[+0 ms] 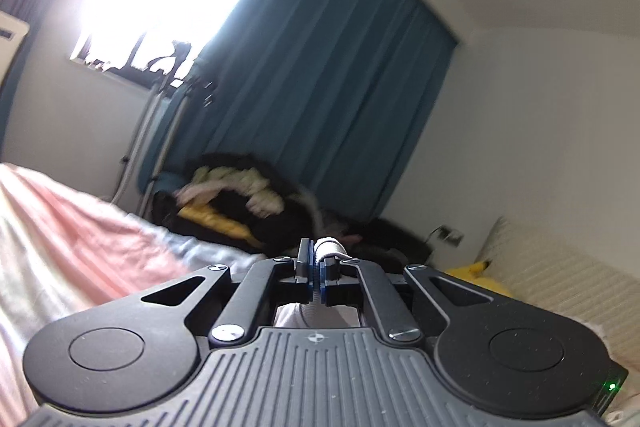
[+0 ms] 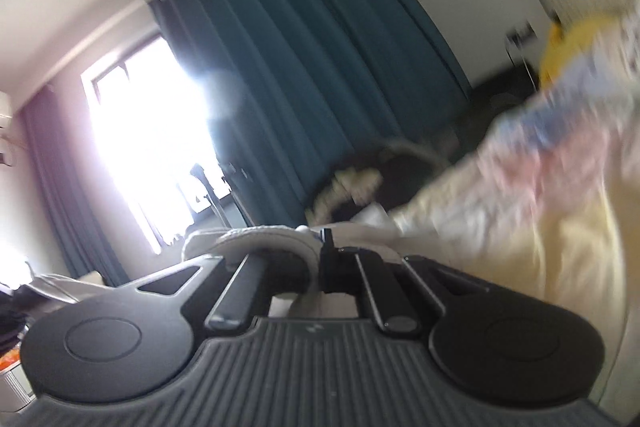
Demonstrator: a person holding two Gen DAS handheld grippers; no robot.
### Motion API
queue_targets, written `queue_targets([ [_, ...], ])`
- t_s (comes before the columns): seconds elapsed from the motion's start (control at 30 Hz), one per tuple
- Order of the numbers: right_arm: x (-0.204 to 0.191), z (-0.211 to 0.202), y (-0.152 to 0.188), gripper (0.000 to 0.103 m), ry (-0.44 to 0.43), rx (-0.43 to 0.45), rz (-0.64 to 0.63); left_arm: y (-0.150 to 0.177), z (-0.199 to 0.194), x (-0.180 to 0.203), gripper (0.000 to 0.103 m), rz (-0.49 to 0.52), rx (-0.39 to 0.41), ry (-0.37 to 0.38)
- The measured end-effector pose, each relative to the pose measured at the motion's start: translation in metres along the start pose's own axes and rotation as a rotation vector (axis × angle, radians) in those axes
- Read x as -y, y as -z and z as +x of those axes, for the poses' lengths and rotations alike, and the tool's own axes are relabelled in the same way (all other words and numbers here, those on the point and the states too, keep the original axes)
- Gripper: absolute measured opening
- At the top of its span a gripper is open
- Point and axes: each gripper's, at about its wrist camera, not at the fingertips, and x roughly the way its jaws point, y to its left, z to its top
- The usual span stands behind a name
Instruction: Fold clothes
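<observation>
In the left wrist view my left gripper (image 1: 318,269) is shut on a white ribbed garment (image 1: 330,247). A fold of the cloth pokes up past the blue pads and more hangs down below them. In the right wrist view my right gripper (image 2: 320,253) is shut on the same kind of white ribbed cloth (image 2: 256,239), which drapes over the left finger and hides it. Both grippers point level, raised above the bed. The rest of the garment is hidden beneath the gripper bodies.
Pink and white bedding (image 1: 60,227) lies to the left, pastel bedding (image 2: 540,207) to the right. A dark pile of clothes (image 1: 240,195) sits ahead before a teal curtain (image 1: 320,67). A yellow plush toy (image 1: 480,271) rests by a cream pillow (image 1: 560,279).
</observation>
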Motion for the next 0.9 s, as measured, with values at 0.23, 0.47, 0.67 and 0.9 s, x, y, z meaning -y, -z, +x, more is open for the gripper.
queue_targets([
  [0.23, -0.047, -0.048, -0.087, 0.005, -0.115, 0.207, -0.021, -0.073, -0.037, 0.042, 0.004, 0.054, 0.172, 0.149],
  [0.47, -0.107, -0.104, -0.169, 0.005, -0.252, 0.394, -0.086, -0.167, -0.097, 0.107, 0.004, 0.175, 0.319, 0.255],
  [0.67, -0.127, -0.119, -0.232, 0.005, -0.315, 0.454, -0.035, -0.218, -0.125, 0.150, 0.004, 0.258, 0.398, 0.304],
  [0.9, -0.158, -0.144, -0.281, 0.005, -0.325, 0.561, -0.072, -0.230, -0.123, 0.147, 0.004, 0.218, 0.425, 0.290],
])
